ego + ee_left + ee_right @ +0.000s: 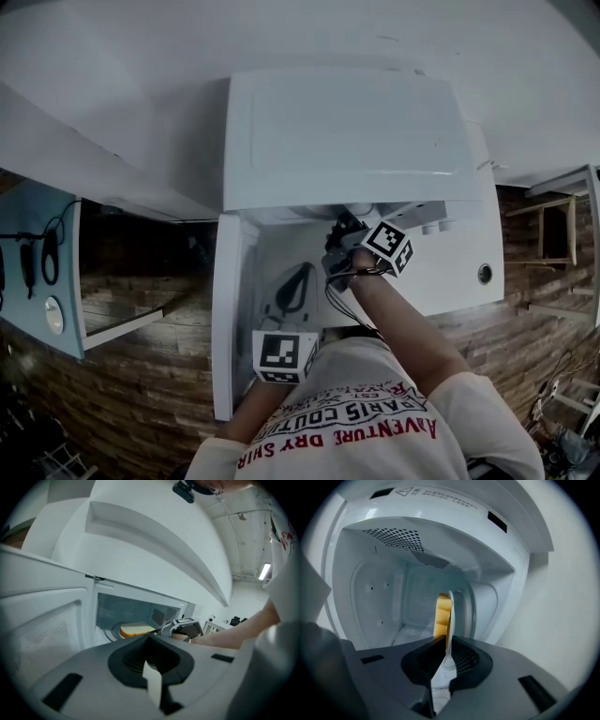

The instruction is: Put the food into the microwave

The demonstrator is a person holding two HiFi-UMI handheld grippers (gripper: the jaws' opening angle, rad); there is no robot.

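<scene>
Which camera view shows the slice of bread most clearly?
The left gripper view: the slice of bread lies flat inside the microwave, its top and crust visible. The right gripper view shows it only edge-on beside the plate that the right gripper holds. In the head view the microwave's top hides it.

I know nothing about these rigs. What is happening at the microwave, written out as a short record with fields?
Appliance: white microwave, its door open
Contents: food, a pale yellow slice on a white plate, inside the cavity
Right side: right hand-held gripper shut on the plate's rim
Left side: left hand-held gripper, jaws together, empty, outside the opening
Plate set down: cannot tell
</scene>
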